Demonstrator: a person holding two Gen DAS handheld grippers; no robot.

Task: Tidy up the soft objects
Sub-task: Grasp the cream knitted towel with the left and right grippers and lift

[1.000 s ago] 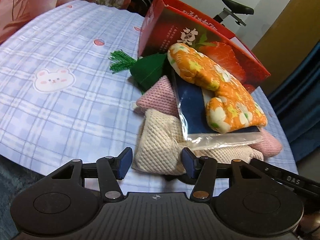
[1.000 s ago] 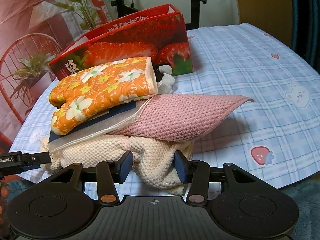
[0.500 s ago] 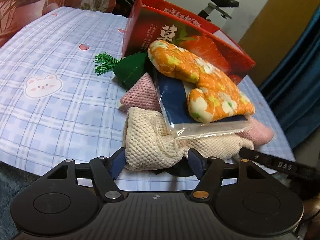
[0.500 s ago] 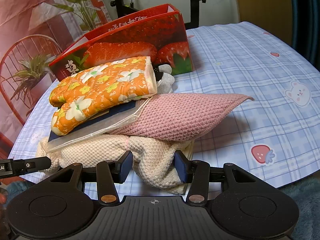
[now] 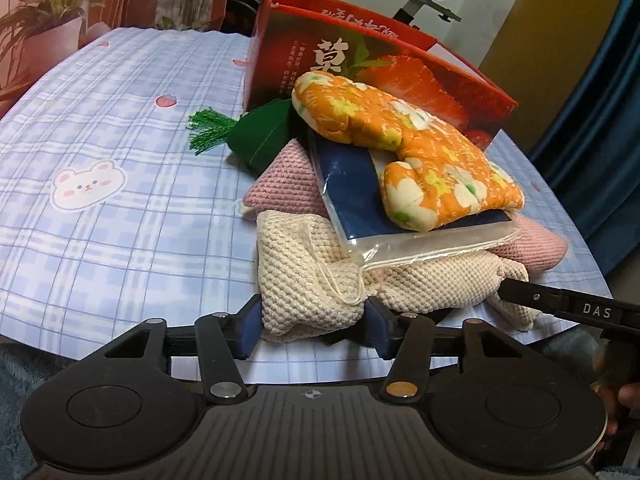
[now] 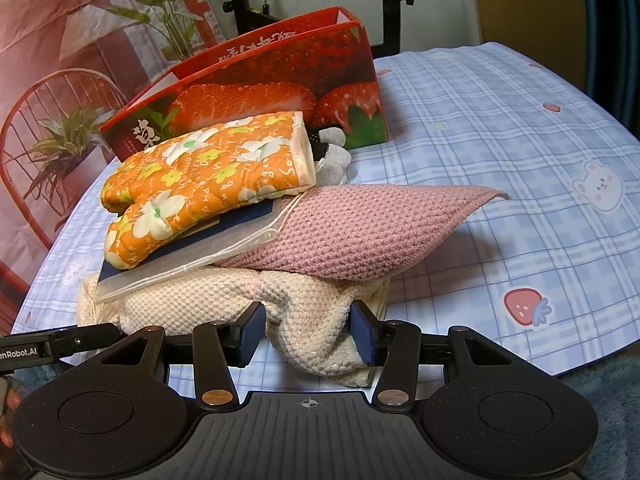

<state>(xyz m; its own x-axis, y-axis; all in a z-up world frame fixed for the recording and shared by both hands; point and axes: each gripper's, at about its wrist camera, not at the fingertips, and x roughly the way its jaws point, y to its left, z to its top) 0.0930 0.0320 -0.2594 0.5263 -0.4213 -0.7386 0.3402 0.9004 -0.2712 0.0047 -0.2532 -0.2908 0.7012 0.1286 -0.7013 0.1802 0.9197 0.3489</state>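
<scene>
Left wrist view shows the left gripper [image 5: 312, 322] closing on a bunched corner of the cream knit cloth [image 5: 304, 272] at the bottom of the stack, while the right gripper [image 6: 308, 334] is clamped on its other corner. The step looks like a two-handed lift of the whole pile, oven mitt [image 5: 404, 144] on top, toward the red strawberry box [image 5: 360, 60] behind. That calls for level, matched hands, since the pile sits near the table's front edge [image 6: 520, 364] with open cloth on both sides.

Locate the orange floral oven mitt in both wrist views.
Left wrist: orange floral oven mitt right of centre, topping the pile, cuff pointing right.
Right wrist: mitt left of centre, cuff pointing right.
Shared landmark: red strawberry box directly behind it.
</scene>
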